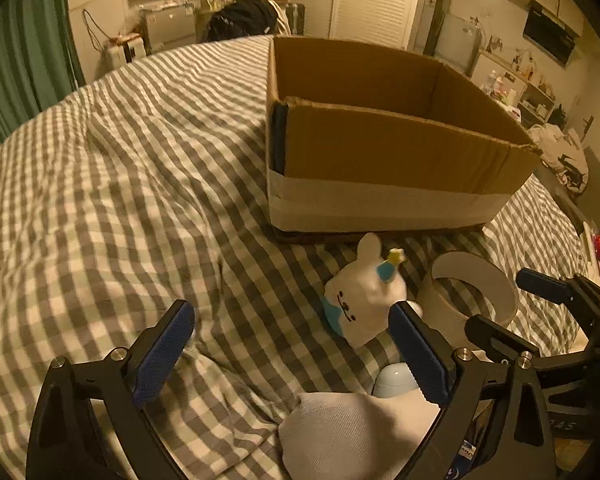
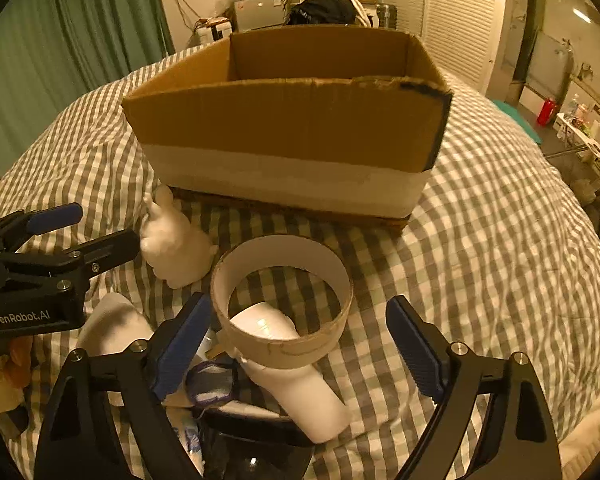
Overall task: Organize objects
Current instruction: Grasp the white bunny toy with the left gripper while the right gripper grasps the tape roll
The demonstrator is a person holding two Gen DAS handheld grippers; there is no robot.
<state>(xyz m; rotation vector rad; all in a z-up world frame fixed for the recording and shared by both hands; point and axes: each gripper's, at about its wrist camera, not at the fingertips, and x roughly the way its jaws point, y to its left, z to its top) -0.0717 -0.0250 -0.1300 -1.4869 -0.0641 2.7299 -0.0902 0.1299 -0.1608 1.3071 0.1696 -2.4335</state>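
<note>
One cardboard box (image 1: 384, 148) on checked bed (image 1: 120, 184); one plush rabbit (image 1: 360, 300), one tape ring (image 2: 282, 300) before it. Left tool (image 1: 292, 356), right tool (image 2: 298, 348): both apart, holding nothing.

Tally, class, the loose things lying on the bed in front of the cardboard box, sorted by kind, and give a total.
Plush rabbit: 1
Cardboard ring: 1
White tube: 1
White cloth bundle: 1
Pale blue rounded thing: 1
Total: 5. More clutter near the grippers is too unclear to count.

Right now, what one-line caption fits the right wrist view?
Open right tongs hover over a cardboard ring on the checked bedspread, before an open cardboard box.
</note>
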